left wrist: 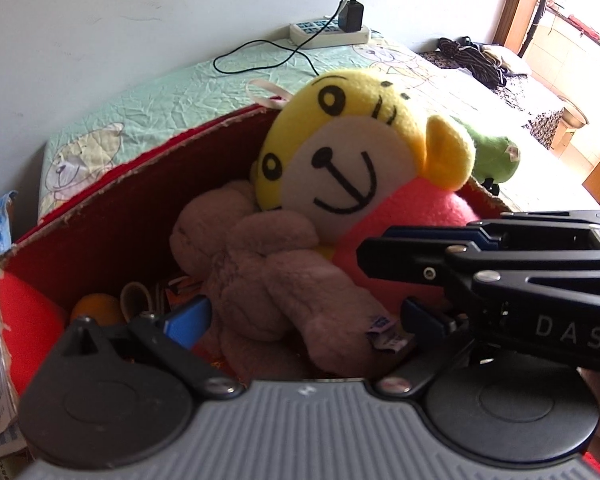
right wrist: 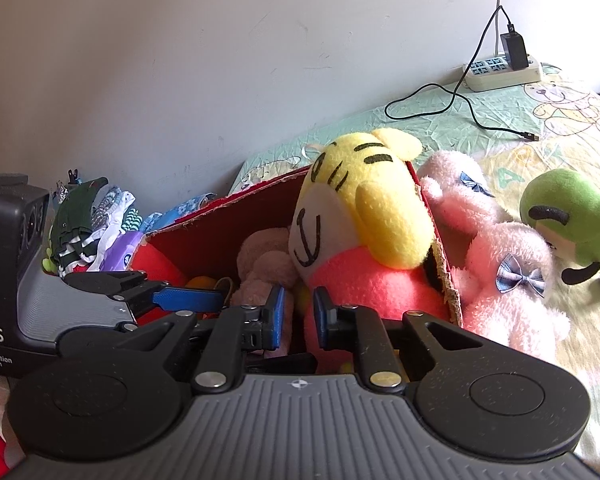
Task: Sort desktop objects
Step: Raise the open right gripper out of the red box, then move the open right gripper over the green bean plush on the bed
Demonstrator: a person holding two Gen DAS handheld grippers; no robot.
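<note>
A cardboard box (left wrist: 112, 208) with a red outside holds a yellow-headed plush (left wrist: 340, 152) with a pink-red body, leaning against the box's right wall. A brownish plush toy (left wrist: 268, 276) lies beside it. My left gripper (left wrist: 304, 318) is wide open, its fingers either side of the brownish plush's lower part. My right gripper (right wrist: 299, 316) hangs over the box beside the red body. Its pads stand a narrow gap apart with nothing between them. It enters the left wrist view from the right (left wrist: 364, 254). Outside the box lie a pink plush (right wrist: 500, 248) with blue bows and a green frog plush (right wrist: 572, 220).
An orange ball (left wrist: 96, 308) and small items sit at the box bottom. A power strip (right wrist: 500, 72) with a black charger and cable lies on the bear-print sheet (right wrist: 500, 120) by the wall. Folded clothes (right wrist: 96, 224) are piled left of the box.
</note>
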